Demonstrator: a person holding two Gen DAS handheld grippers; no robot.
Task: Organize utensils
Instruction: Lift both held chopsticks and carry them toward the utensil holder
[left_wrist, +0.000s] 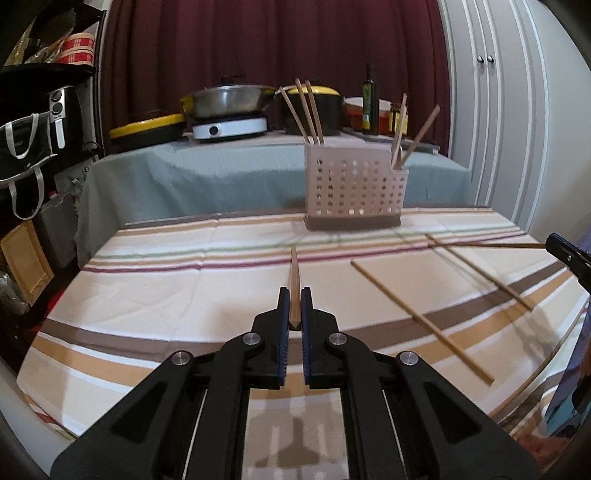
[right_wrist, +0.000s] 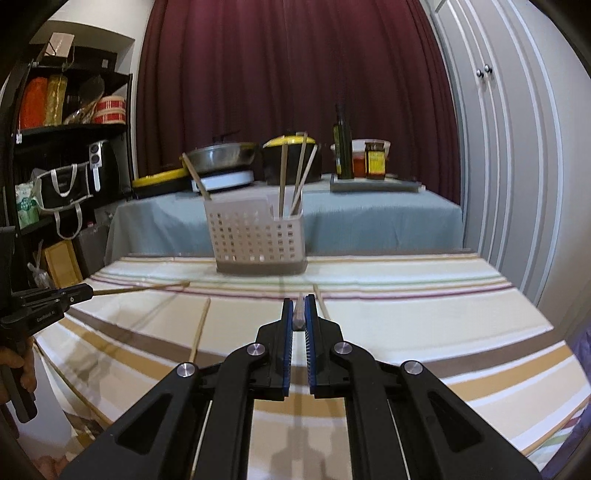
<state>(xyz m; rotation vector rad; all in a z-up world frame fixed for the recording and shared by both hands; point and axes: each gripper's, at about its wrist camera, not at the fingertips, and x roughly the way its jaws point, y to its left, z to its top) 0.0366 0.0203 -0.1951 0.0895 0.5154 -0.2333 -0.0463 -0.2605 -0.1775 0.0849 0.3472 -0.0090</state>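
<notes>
Each black claw, left (left_wrist: 294, 295) and right (right_wrist: 299, 304), pinches a slim wooden chopstick (left_wrist: 293, 280) pointing ahead toward the perforated plastic holder (left_wrist: 352, 188) over the striped cloth tabletop (left_wrist: 166, 295)

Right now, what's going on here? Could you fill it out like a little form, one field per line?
Setting: table with a striped tablecloth
Left gripper: shut on a chopstick, pointing forward
Right gripper: shut on another chopstick
Holder: perforated utensil basket, upright at the far edge of the table
Already in the basket: chopsticks in two groups, at its left end and right end
Still loose: two chopsticks on the cloth
Behind: second table with pots and bottles
</notes>
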